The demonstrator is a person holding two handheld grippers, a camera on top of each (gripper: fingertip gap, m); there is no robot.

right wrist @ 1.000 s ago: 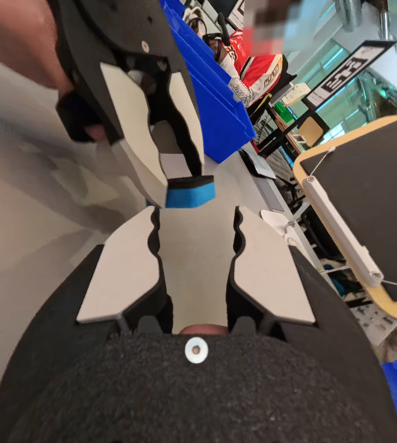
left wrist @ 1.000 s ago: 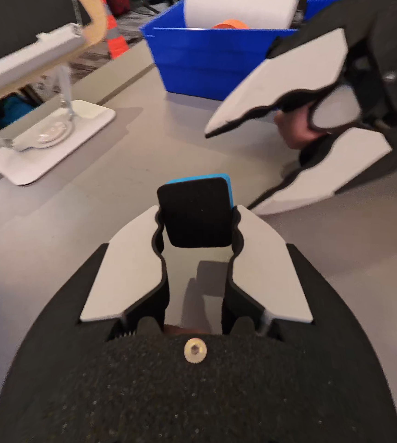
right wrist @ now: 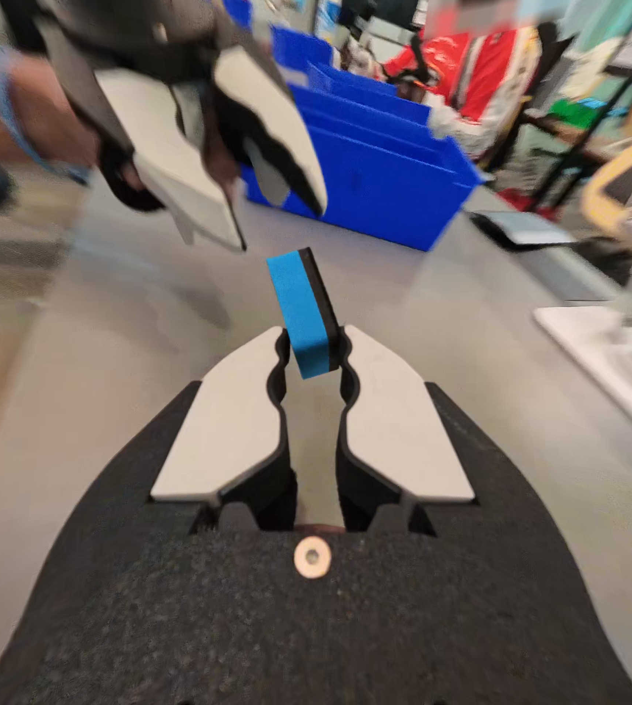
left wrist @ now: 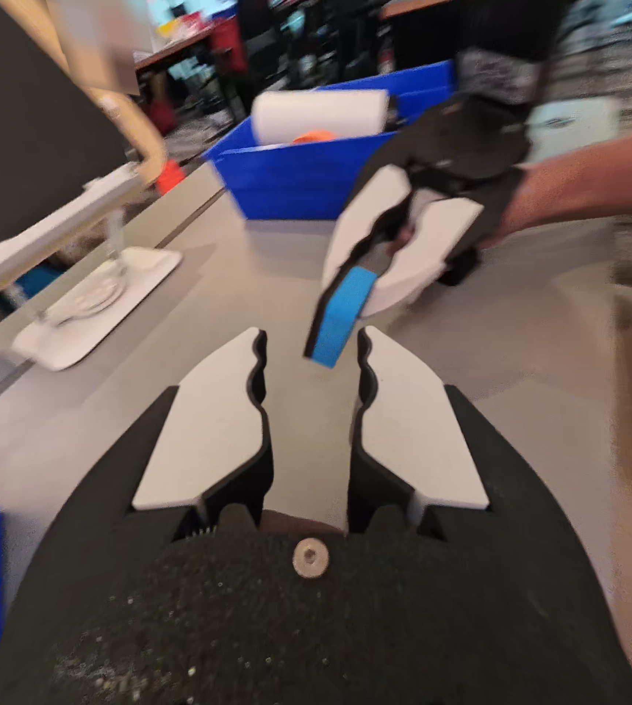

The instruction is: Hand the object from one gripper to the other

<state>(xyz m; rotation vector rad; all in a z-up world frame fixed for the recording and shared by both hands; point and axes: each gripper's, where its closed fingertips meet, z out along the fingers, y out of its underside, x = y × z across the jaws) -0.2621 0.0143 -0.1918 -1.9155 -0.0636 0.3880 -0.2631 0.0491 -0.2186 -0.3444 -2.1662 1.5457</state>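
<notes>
The right gripper (right wrist: 312, 335) pinches the lower end of the blue-and-black sponge (right wrist: 301, 313), whose long axis points up and away toward the left gripper (left wrist: 310, 339), which stands spread and empty, apart, over the grey table (left wrist: 497, 343).

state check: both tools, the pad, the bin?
Left tool: open, empty.
Right tool: shut on the pad.
Pad: held off the table, tilted, blue side left.
Bin: on the table, a white roll sticking out of it.
</notes>
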